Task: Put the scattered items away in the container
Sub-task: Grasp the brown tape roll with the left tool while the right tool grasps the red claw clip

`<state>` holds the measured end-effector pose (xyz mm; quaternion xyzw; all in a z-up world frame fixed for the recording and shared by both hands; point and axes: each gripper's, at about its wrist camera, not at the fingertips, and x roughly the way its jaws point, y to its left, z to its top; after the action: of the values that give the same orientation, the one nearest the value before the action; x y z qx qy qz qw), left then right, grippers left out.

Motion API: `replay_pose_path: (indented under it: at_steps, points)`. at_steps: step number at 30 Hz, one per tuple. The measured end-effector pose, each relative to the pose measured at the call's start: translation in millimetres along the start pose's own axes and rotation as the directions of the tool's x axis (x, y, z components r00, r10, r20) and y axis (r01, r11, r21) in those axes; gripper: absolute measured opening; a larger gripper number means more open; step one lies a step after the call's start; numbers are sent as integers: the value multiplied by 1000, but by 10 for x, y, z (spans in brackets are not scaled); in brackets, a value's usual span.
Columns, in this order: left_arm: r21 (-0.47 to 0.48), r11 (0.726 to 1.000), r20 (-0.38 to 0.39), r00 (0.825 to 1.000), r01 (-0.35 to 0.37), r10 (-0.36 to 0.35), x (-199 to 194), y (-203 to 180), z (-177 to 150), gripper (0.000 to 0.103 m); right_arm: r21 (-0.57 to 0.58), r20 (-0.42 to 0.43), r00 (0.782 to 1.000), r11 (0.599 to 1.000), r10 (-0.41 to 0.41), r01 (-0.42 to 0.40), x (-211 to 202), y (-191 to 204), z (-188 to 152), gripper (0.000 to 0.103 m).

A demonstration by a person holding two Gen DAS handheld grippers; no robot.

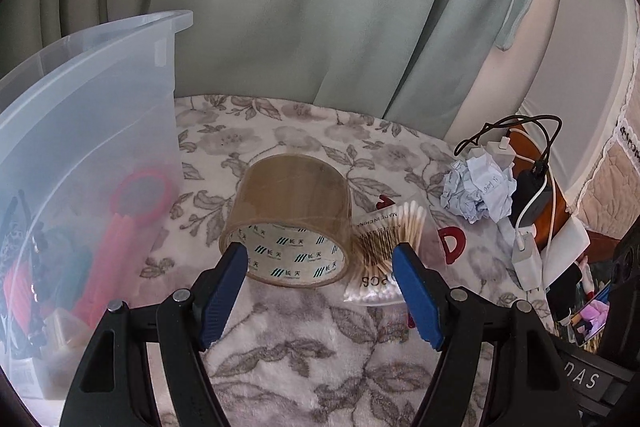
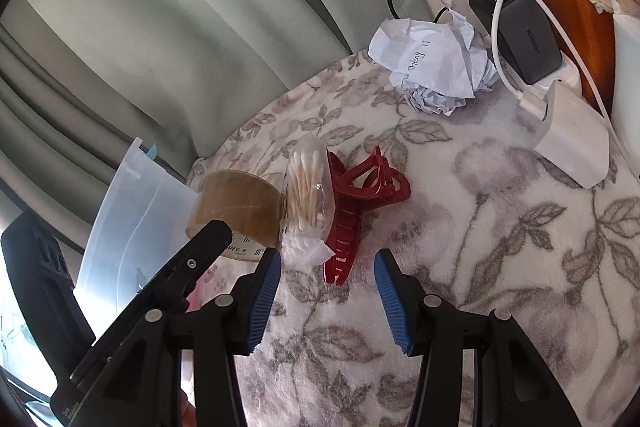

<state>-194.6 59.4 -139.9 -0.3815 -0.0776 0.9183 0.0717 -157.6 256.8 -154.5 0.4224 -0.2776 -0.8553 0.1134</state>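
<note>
Brown tape roll (image 1: 286, 223) lies on its side — core facing the left hand-held gripper (image 1: 320, 263), jaws apart.

A translucent plastic container (image 1: 92, 131) is standing upright at the left of the floral blanket, already holding assorted items. A brown packing tape roll (image 1: 288, 223) is lying just beside it. A clear bag of cotton swabs (image 2: 306, 203) is touching the roll, overlapping a red plastic hair claw (image 2: 360, 203). A crumpled white paper ball (image 2: 436, 67) is lying well apart.

Glossy tape roll (image 1: 290, 215), fuzzy cloth blanket (image 1: 320, 339)
</note>
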Motion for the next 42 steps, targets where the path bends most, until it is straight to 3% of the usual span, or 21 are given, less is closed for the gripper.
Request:
replay_pose_path:
  at_steps: [9, 15, 27, 33, 36, 42]
  points:
    - [-91, 994, -2, 998, 64, -65, 140, 102, 83, 75, -6, -2, 1000, 1000, -11, 11, 157, -26, 127, 51]
    - [-132, 987, -12, 996, 90, -92, 192, 125, 100, 65, 34, 30, 999, 999, -41, 40, 145, -178, 207, 50]
    - [-147, 985, -30, 995, 90, -95, 406, 116, 119, 54, 48, 34, 996, 996, -83, 82, 341, -334, 434, 25]
    - [-166, 983, -54, 994, 83, -93, 522, 152, 111, 50, 72, 25, 997, 995, -76, 74, 460, -406, 464, 23]
    - [-147, 985, -48, 994, 93, -101, 519, 118, 114, 42, 73, 33, 998, 996, -62, 60, 458, -412, 472, 15]
    - [-115, 987, -38, 992, 113, -118, 478, 54, 125, 15, 90, 52, 997, 995, -55, 50, 391, -426, 457, 15]
